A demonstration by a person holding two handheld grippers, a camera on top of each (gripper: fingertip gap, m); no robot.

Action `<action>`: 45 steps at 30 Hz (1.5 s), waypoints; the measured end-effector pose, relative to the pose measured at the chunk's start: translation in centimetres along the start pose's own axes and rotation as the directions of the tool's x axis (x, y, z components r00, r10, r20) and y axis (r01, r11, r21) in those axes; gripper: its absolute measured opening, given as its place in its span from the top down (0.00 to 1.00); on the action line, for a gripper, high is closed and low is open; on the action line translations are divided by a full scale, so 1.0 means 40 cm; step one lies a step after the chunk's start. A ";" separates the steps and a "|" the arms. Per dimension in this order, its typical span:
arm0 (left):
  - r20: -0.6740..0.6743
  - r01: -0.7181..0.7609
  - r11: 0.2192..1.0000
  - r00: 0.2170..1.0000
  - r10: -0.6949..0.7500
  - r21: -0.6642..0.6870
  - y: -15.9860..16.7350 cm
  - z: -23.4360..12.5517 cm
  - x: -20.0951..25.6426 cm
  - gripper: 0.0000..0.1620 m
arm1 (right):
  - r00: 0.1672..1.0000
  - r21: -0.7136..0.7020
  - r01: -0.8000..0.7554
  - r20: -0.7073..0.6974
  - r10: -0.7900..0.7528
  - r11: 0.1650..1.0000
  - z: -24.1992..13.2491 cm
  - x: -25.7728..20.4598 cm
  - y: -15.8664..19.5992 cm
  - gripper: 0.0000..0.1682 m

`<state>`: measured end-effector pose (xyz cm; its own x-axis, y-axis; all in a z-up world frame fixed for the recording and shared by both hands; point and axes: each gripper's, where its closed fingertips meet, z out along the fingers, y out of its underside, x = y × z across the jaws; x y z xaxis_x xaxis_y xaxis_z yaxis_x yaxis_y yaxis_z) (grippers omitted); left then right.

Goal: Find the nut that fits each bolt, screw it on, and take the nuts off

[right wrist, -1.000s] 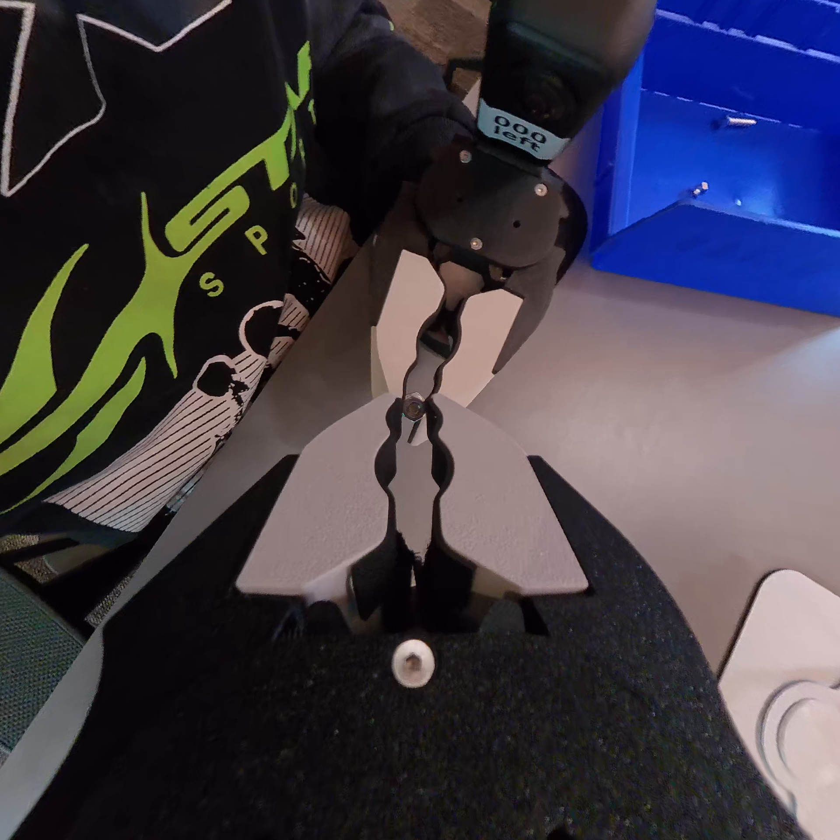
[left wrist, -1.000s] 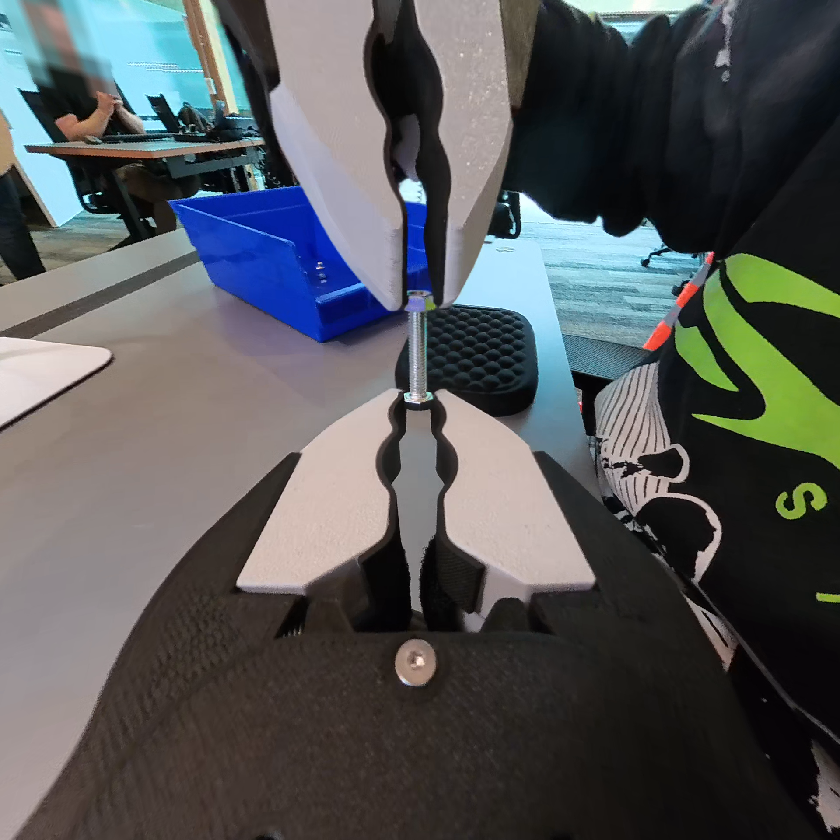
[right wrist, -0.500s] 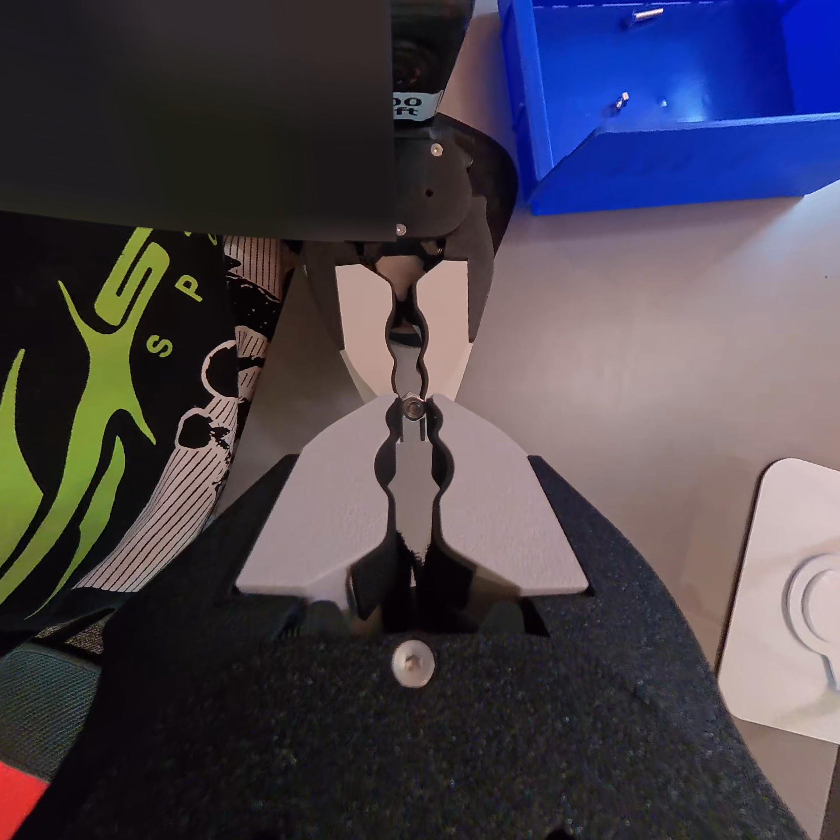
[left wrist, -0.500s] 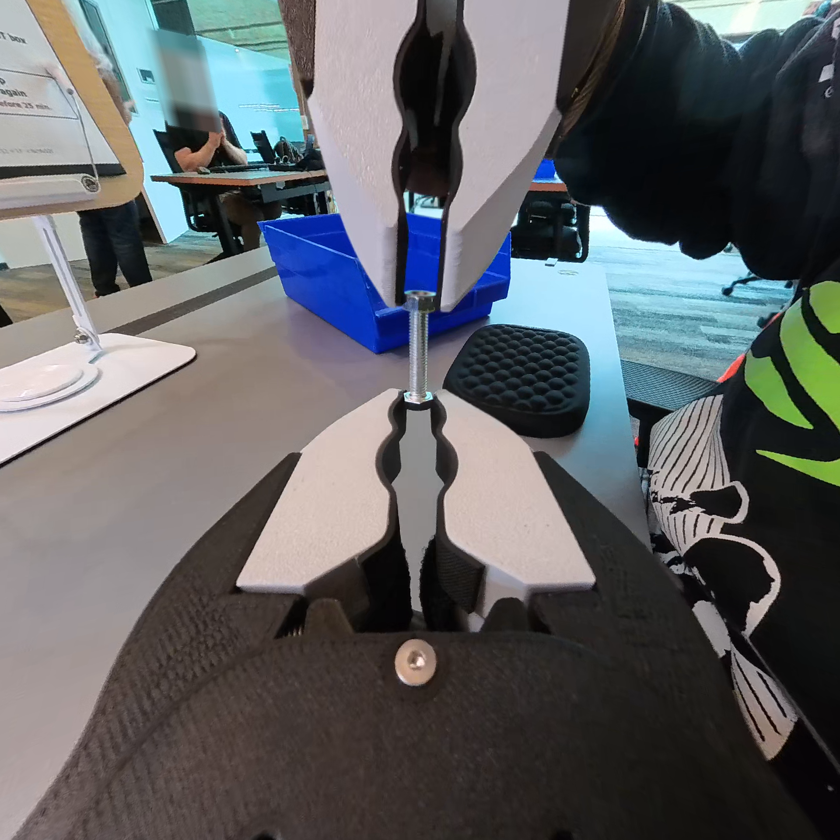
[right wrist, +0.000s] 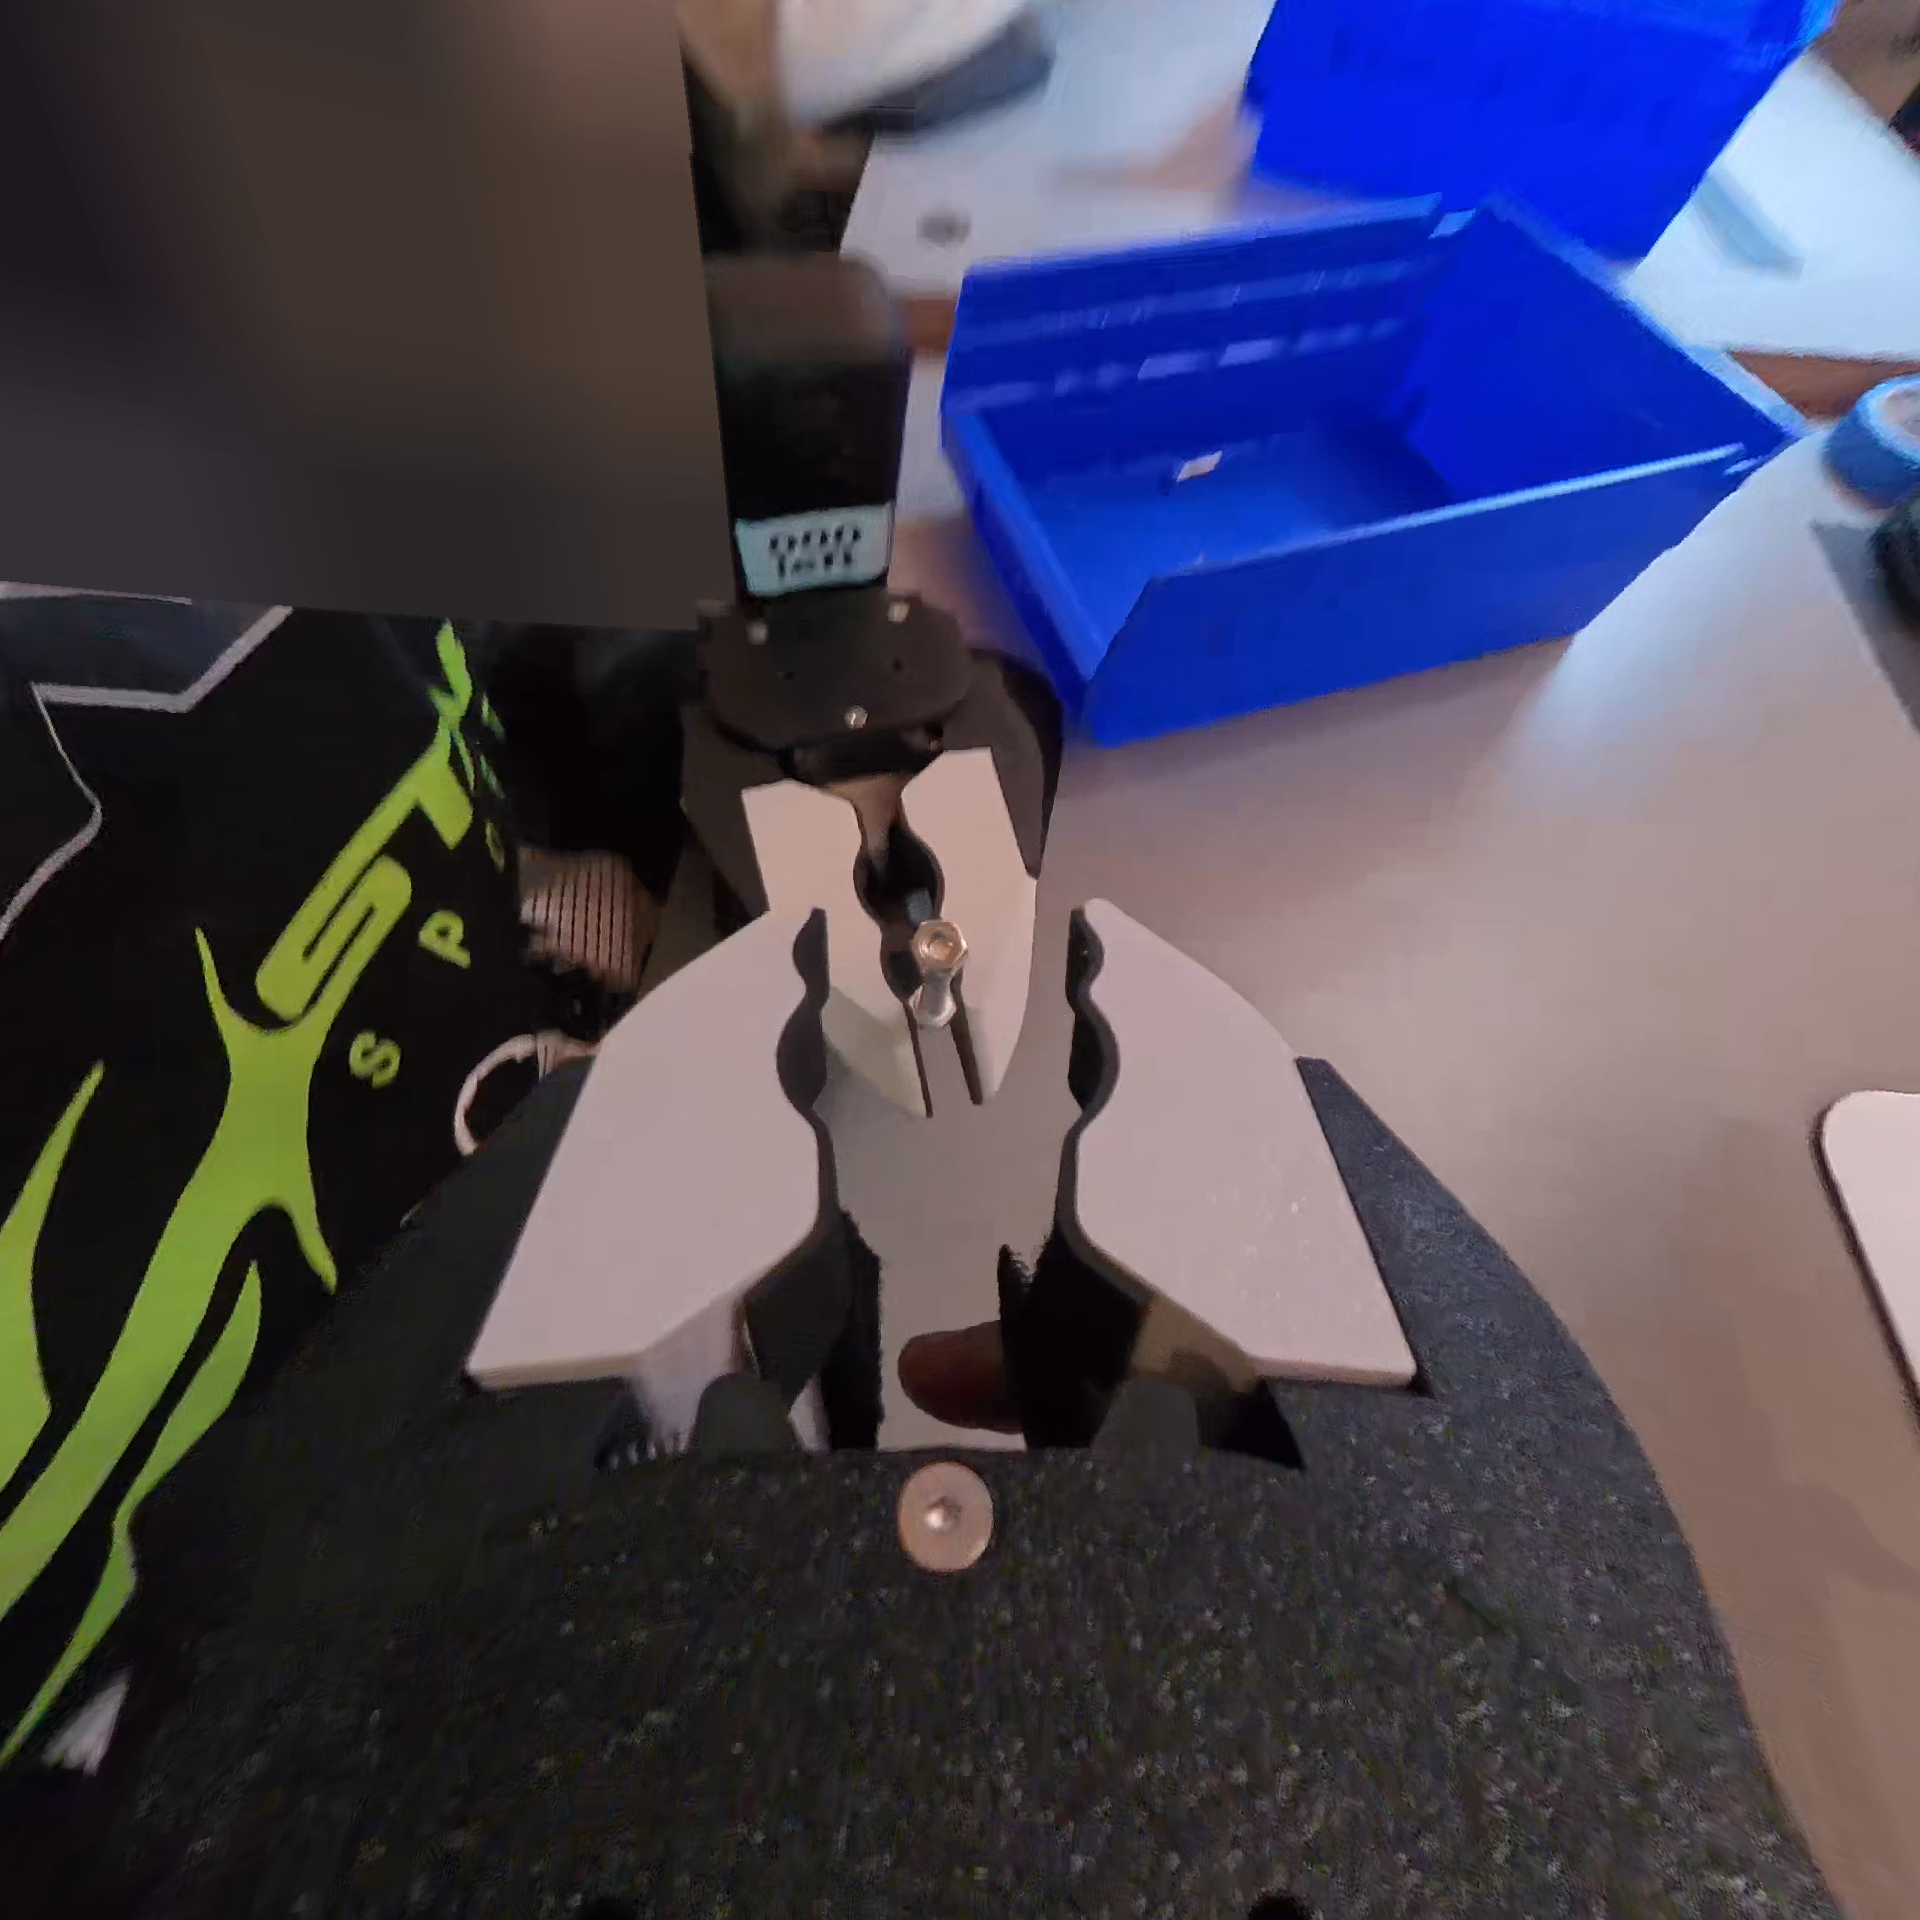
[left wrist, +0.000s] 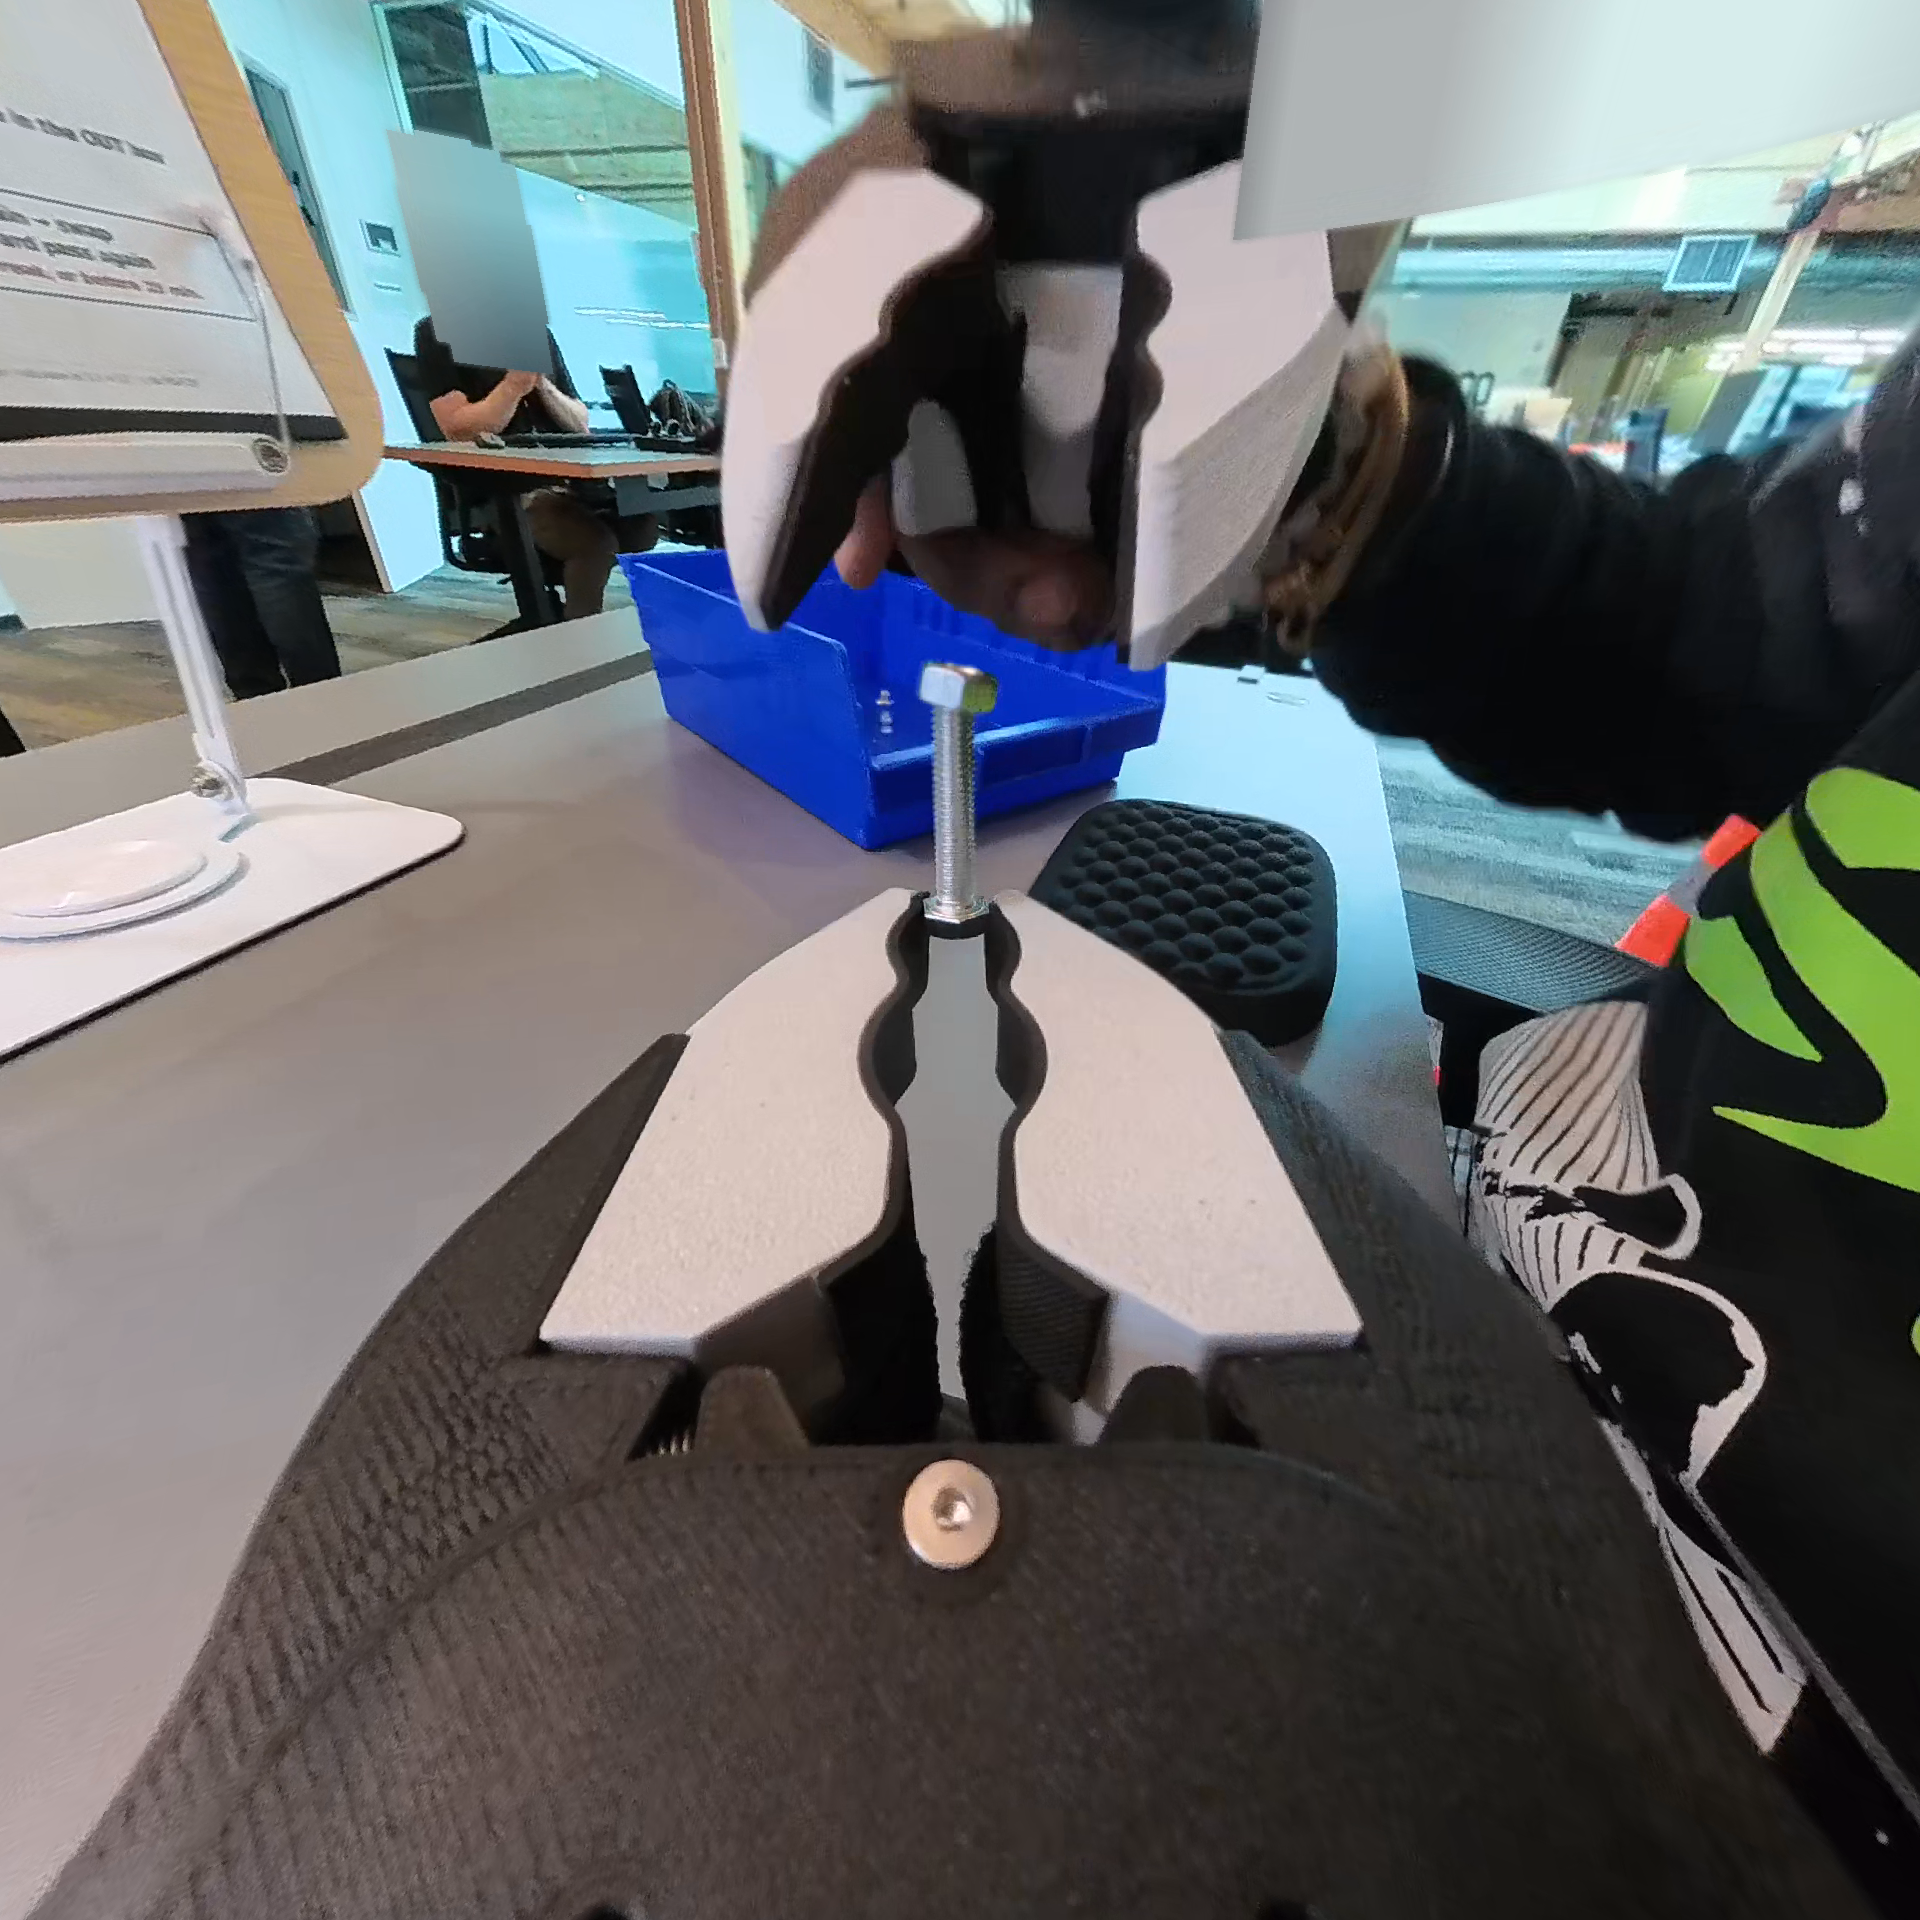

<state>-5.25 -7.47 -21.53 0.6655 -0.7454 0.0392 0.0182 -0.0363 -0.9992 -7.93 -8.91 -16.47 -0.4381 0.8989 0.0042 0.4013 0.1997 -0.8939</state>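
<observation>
My left gripper [left wrist: 956, 920] is shut on the lower end of a silver bolt [left wrist: 953, 810] and holds it upright above the grey table [left wrist: 416, 1039]. A hex nut [left wrist: 958, 688] sits on the bolt's top end. My right gripper [left wrist: 951, 623] hangs open just above the nut, jaws wide apart and touching nothing. In the right wrist view I look down on the nut [right wrist: 938, 945] and bolt between my open right gripper [right wrist: 948, 920]. The left gripper [right wrist: 951, 1101] is beneath it.
A blue bin [left wrist: 894, 727] with a few small parts stands behind the bolt. A black dimpled pad [left wrist: 1195, 914] lies to its right. A white stand base [left wrist: 208, 862] with a sign is at left. The person's torso [left wrist: 1766, 1039] is close on the right. A blue tape roll [right wrist: 1886, 436] lies beyond the bin. The left gripper's tips are roughly 5 cm from the right gripper's.
My right gripper was shut on the nut at the bolt's top; it has opened, let go and lifted a little. The left gripper still holds the bolt.
</observation>
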 end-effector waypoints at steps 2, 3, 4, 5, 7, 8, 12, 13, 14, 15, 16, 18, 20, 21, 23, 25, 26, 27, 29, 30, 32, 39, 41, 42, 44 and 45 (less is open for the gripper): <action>0.009 0.011 1.000 1.000 -0.011 0.013 -0.004 -0.003 -0.005 0.94 | 0.997 0.173 -0.062 -0.032 0.068 0.983 -0.004 0.005 -0.011 0.71; 0.011 0.017 1.000 1.000 -0.017 0.016 -0.005 -0.003 -0.007 0.94 | 0.994 0.261 -0.094 -0.037 0.107 0.961 -0.006 0.003 -0.014 0.69; 0.014 0.023 1.000 1.000 -0.023 0.019 -0.006 -0.004 -0.010 0.94 | 0.988 0.341 -0.126 -0.040 0.148 0.932 -0.007 0.001 -0.016 0.67; 0.017 0.027 0.999 0.999 -0.027 0.020 -0.006 -0.004 -0.012 0.94 | 0.982 0.403 -0.152 -0.042 0.184 0.903 -0.006 -0.001 -0.015 0.66; 0.023 0.031 0.999 0.999 -0.032 0.023 -0.007 -0.004 -0.014 0.94 | 0.971 0.473 -0.178 -0.058 0.232 0.863 -0.001 -0.004 -0.009 0.66; 0.025 0.033 0.999 0.999 -0.033 0.024 -0.007 -0.005 -0.016 0.94 | 0.968 0.490 -0.177 -0.069 0.240 0.853 0.002 -0.005 -0.007 0.66; 0.034 0.040 0.999 0.999 -0.041 0.025 -0.007 -0.005 -0.020 0.94 | 0.966 0.521 -0.161 -0.092 0.243 0.838 0.009 -0.011 -0.012 0.67; 0.038 0.043 0.999 0.998 -0.044 0.026 -0.007 -0.005 -0.021 0.94 | 0.966 0.523 -0.157 -0.095 0.240 0.838 0.011 -0.013 -0.013 0.68; 0.040 0.046 0.999 0.998 -0.047 0.027 -0.007 -0.005 -0.023 0.94 | 0.966 0.520 -0.149 -0.104 0.235 0.841 0.012 -0.014 -0.011 0.68; 0.042 0.051 0.998 0.998 -0.052 0.029 -0.007 -0.006 -0.025 0.94 | 0.966 0.516 -0.136 -0.118 0.228 0.845 0.012 -0.014 -0.010 0.68; 0.044 0.056 0.998 0.997 -0.058 0.031 -0.008 -0.006 -0.027 0.94 | 0.966 0.518 -0.119 -0.136 0.219 0.847 0.010 -0.014 -0.011 0.69; 0.042 0.064 0.998 0.997 -0.065 0.030 -0.007 -0.006 -0.028 0.94 | 0.969 0.529 -0.069 -0.168 0.183 0.846 0.005 -0.018 -0.018 0.71; 0.042 0.063 0.998 0.997 -0.064 0.024 -0.005 -0.005 -0.028 0.94 | 0.969 0.511 -0.006 -0.210 0.132 0.859 0.004 -0.021 -0.022 0.71; 0.042 0.061 0.998 0.997 -0.062 0.023 -0.005 -0.004 -0.027 0.94 | 0.968 0.494 0.019 -0.226 0.108 0.869 0.005 -0.023 -0.023 0.72; 0.042 0.059 0.998 0.997 -0.059 0.020 -0.004 -0.004 -0.026 0.94 | 0.969 0.456 0.041 -0.233 0.075 0.889 0.011 -0.026 -0.023 0.72; 0.041 0.058 0.998 0.997 -0.058 0.017 -0.003 -0.003 -0.026 0.94 | 0.972 0.423 0.041 -0.227 0.062 0.905 0.018 -0.028 -0.018 0.72; 0.040 0.057 0.998 0.998 -0.058 0.016 -0.003 -0.003 -0.025 0.94 | 0.973 0.413 0.041 -0.225 0.058 0.910 0.020 -0.028 -0.016 0.72; 0.038 0.056 0.998 0.998 -0.056 0.014 -0.002 -0.003 -0.024 0.94 | 0.973 0.407 0.041 -0.223 0.055 0.913 0.022 -0.029 -0.014 0.72; 0.038 0.051 0.999 0.998 -0.051 0.012 -0.001 -0.002 -0.023 0.94 | 0.974 0.396 0.041 -0.223 0.052 0.917 0.023 -0.028 -0.011 0.72; 0.038 0.049 0.999 0.998 -0.050 0.010 -0.001 -0.002 -0.022 0.94 | 0.974 0.392 0.041 -0.221 0.051 0.919 0.023 -0.029 -0.010 0.72; 0.036 0.047 0.999 0.998 -0.048 0.009 -0.001 -0.001 -0.022 0.94 | 0.975 0.386 0.038 -0.217 0.051 0.922 0.024 -0.030 -0.009 0.72; 0.038 0.044 0.999 0.998 -0.044 0.009 -0.001 -0.001 -0.021 0.94 | 0.977 0.376 0.034 -0.209 0.049 0.926 0.028 -0.032 -0.008 0.72; 0.038 0.049 0.999 0.998 -0.049 0.012 -0.002 -0.002 -0.023 0.94 | 0.975 0.379 0.038 -0.217 0.049 0.924 0.026 -0.031 -0.009 0.72; 0.038 0.049 0.999 0.998 -0.050 0.013 -0.002 -0.002 -0.023 0.94 | 0.975 0.382 0.040 -0.219 0.048 0.923 0.025 -0.031 -0.009 0.72; 0.039 0.049 0.999 0.998 -0.049 0.012 -0.002 -0.002 -0.023 0.94 | 0.974 0.396 0.046 -0.221 0.047 0.917 0.020 -0.032 -0.012 0.72; 0.040 0.049 0.999 0.998 -0.049 0.012 -0.002 -0.002 -0.023 0.94 | 0.974 0.402 0.049 -0.223 0.046 0.914 0.018 -0.033 -0.013 0.72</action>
<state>-5.92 -6.83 -21.51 0.6930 -0.7156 0.0881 0.0601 -0.0645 -0.9961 -8.16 -10.48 -16.32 -0.2288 0.9714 0.0630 0.0217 0.0698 -0.9973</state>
